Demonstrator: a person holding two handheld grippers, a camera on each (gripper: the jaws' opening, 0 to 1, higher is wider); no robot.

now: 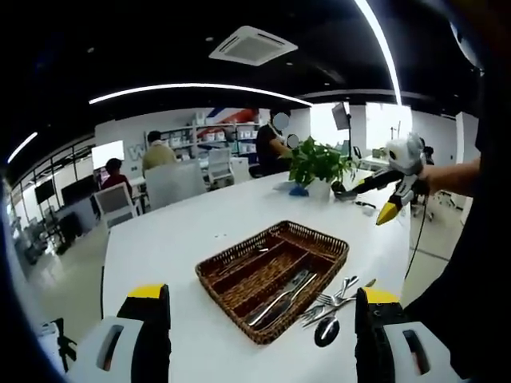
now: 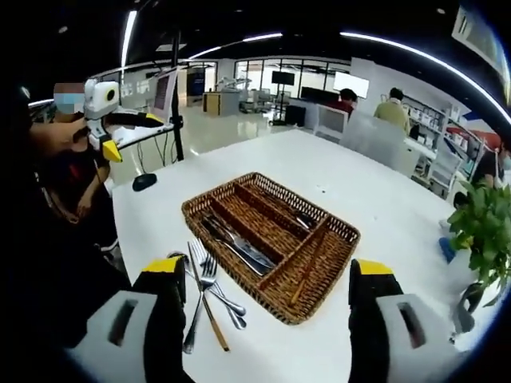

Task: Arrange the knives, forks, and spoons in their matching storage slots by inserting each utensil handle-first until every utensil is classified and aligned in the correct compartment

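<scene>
A brown wicker cutlery tray (image 1: 227, 254) (image 2: 306, 204) with several long slots sits on the white table (image 1: 176, 239). Knives (image 1: 281, 297) (image 2: 236, 244) lie in one slot. Forks (image 1: 334, 302) (image 2: 209, 281) and a dark spoon (image 1: 326, 331) lie loose on the table beside the tray. My left gripper (image 1: 259, 339) hovers open in front of the tray, holding nothing. My right gripper (image 2: 267, 319) is open too, at the opposite side, and it also appears raised in a hand (image 1: 398, 179). The left gripper (image 2: 108, 120) is seen held up as well.
A potted plant (image 1: 318, 163) (image 2: 483, 231) stands on the table beyond the tray. A small black object (image 2: 144, 182) lies near the table edge. White chairs (image 1: 116, 203) and seated people are further back in the office.
</scene>
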